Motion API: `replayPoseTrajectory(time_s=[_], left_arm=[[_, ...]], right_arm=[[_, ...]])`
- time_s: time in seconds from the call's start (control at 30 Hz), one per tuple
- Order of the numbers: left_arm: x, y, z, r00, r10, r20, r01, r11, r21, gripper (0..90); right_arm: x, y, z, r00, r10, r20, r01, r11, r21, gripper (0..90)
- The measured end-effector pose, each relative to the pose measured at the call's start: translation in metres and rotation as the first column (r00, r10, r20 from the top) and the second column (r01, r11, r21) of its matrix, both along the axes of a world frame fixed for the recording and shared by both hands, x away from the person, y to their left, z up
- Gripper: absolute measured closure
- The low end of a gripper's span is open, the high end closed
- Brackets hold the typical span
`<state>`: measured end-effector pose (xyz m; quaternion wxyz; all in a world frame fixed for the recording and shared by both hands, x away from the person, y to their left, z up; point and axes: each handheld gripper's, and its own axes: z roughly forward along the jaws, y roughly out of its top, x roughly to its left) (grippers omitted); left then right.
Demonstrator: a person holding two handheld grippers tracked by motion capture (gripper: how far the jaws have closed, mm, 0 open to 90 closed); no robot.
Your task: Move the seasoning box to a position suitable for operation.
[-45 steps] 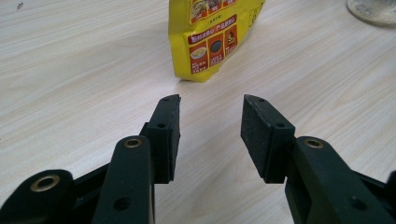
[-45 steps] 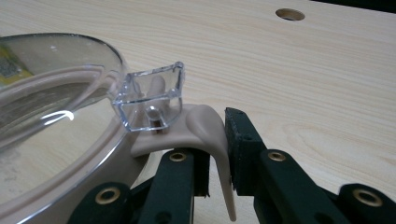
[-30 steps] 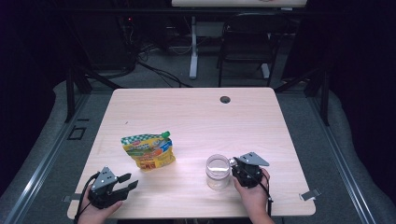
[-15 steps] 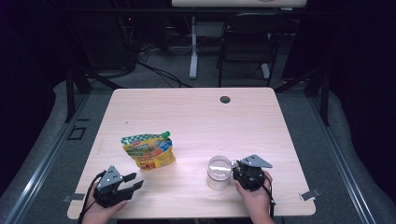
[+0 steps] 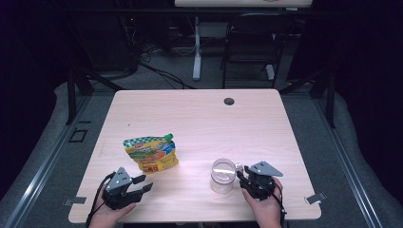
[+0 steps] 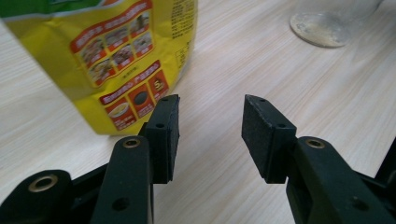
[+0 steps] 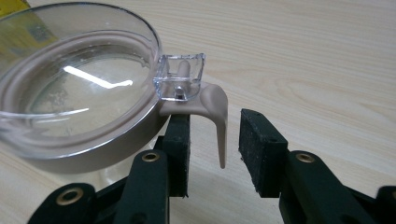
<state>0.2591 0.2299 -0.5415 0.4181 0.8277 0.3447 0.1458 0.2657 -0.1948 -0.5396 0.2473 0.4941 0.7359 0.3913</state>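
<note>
The right gripper point(image 5: 242, 176) has just been opening — the jar point(image 5: 223, 175) latch point(image 7: 215, 116) sits loosely between its jaws. Left gripper point(image 5: 142, 183) (released) waits by the pouch point(image 5: 149, 153); next, probably lifting it.

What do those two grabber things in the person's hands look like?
Both are black. The left gripper and the right gripper each carry a grey three-cornered plate on top, and a black cable trails from each toward the table's near edge. Up close, each has two black jaws with flat, rough rectangular pads, round bolt holes and brassy rings at the joints. No sleeves show near the hands.
</note>
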Motion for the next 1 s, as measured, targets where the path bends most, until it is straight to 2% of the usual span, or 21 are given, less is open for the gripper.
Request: replayPoseTrajectory(time_s=[0.07,0.27,0.33,0.37,0.5,0.53,0.6,0.67,0.7,0.77,1.0], left_arm=[[0.001,-0.004,0.0,0.9999,-0.012,-0.005,0.012,0.9999,-0.002,56.8],[0.005,-0.018,0.002,0.9988,-0.049,0.002,0.049,0.9988,-0.005,56.8],[0.006,-0.02,0.003,0.9988,-0.049,-0.002,0.049,0.9988,-0.007,56.8],[0.007,-0.025,0.002,0.9985,-0.055,-0.001,0.055,0.9985,-0.006,56.8],[0.006,-0.03,0.002,0.9977,-0.068,-0.003,0.068,0.9976,0.012,56.8],[0.005,-0.032,0.002,0.9974,-0.072,0.004,0.072,0.9972,0.021,56.8],[0.005,-0.036,0.001,0.9959,-0.09,0.012,0.089,0.9955,0.032,56.8],[0.005,-0.039,0.001,0.9944,-0.105,0.01,0.105,0.9941,0.029,56.9],[0.006,-0.042,0.001,0.9933,-0.116,-0.001,0.116,0.9932,0.013,57.0],[0.007,-0.044,0.001,0.9932,-0.116,-0.008,0.116,0.9932,-0.003,57.1],[0.006,-0.047,0.001,0.9922,-0.125,-0.008,0.125,0.9922,-0.007,57.1]], right_arm=[[-0.004,-0.002,0.002,0.9999,0.001,0.011,-0.001,0.9999,-0.015,64.0],[-0.005,-0.011,0.001,0.9993,0.011,0.037,-0.011,0.9999,0.0,65.9],[-0.003,-0.012,0.0,0.9995,0.01,0.031,-0.01,0.9999,-0.001,66.6],[0.001,-0.012,-0.003,0.9999,0.015,0.007,-0.015,0.9996,0.023,69.0],[0.001,-0.01,-0.004,0.9998,0.018,-0.003,-0.018,0.9998,0.01,74.0],[0.001,-0.008,-0.004,0.9999,0.017,-0.003,-0.017,0.9998,0.008,78.2],[0.0,-0.008,-0.005,0.9999,0.017,-0.002,-0.017,0.9999,0.003,80.3],[0.0,-0.006,-0.005,0.9997,0.022,-0.005,-0.022,0.9997,0.003,83.8],[0.001,-0.004,-0.005,0.9998,0.019,0.002,-0.019,0.9996,-0.021,84.5],[0.001,-0.002,-0.005,0.9998,0.018,0.005,-0.018,0.9992,-0.035,84.8],[-0.002,0.0,-0.004,1.0,-0.007,-0.005,0.007,0.9994,-0.035,84.9]])
